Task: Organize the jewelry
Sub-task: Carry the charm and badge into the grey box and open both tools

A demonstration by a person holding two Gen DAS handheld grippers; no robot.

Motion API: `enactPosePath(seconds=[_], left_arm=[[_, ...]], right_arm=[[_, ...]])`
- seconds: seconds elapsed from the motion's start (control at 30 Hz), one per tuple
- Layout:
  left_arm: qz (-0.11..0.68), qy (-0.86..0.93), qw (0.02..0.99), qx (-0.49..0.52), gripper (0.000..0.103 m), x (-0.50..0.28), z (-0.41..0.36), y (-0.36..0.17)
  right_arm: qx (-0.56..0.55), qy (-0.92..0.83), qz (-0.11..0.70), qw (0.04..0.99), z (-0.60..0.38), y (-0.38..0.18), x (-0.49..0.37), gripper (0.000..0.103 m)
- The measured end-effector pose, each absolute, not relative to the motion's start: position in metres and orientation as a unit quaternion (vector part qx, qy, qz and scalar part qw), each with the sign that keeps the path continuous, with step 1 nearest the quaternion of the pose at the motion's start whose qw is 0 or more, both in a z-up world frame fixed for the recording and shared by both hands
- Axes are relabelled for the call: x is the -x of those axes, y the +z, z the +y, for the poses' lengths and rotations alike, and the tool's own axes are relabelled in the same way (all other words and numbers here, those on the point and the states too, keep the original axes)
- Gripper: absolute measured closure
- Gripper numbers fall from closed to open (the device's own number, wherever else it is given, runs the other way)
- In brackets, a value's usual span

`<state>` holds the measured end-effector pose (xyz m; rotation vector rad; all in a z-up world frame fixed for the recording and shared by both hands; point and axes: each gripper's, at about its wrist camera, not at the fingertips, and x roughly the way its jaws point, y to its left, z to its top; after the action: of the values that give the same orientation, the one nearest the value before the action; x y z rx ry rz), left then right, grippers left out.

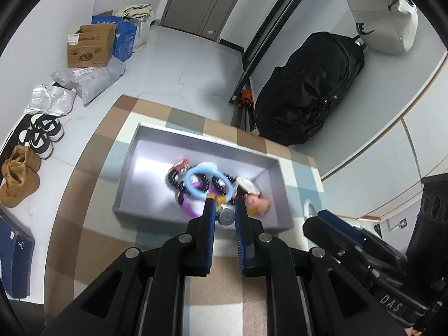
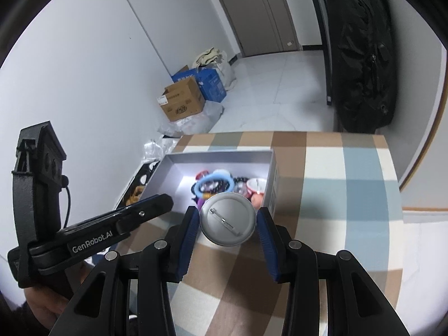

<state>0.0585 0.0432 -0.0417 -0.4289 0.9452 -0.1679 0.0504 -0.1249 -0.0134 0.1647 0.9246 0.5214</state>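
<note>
Nearest the right wrist camera, the right gripper point(image 2: 228, 225) grasped a round silver pin-back badge point(image 2: 227, 218) by its rim, one blue-padded finger at each side, with the metal back and its clasp pin facing the lens. The clasp ran slantwise across the disc, from upper left to lower right between the fingers. Just beyond the fingertips, ahead and slightly left, lay the shallow grey cardboard box point(image 2: 221, 155), its near wall hidden behind the badge, so the coming move seemed to turn on carrying the badge forward over that wall and down among the pieces inside. The box's long side ran across the line of the right fingers. This gripper was tilted downward over the checked brown, cream and blue tablecloth point(image 2: 350, 196). The left gripper point(image 1: 225, 210) reached in from the left, already over the box's near edge, its fingers narrowly parted and released; I could not tell whether anything was between them, since a small grey round thing showed in the gap but blurred. It was the nearer of the two to the contents. Just past its fingertips sat the light blue plastic ring bracelet point(image 1: 207, 180), lying on a tangle of dark beads and purple pieces, with a pink figure point(image 1: 259, 203) off the right fingertip. Farther on, beyond the table edge, a black duffel bag point(image 1: 310, 92) leaned against the wall.
</note>
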Motion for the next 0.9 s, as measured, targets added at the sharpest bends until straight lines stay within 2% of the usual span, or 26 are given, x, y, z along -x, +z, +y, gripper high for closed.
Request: enactPosePath(seconds=[0.9], left_arm=[[0.477,-0.085,0.842,0.239,0.094,-0.110,0.054,-0.058]], right_arm=[[-0.124,0.271,0.454,0.839,-0.109,-0.027,-0.113,0.061]])
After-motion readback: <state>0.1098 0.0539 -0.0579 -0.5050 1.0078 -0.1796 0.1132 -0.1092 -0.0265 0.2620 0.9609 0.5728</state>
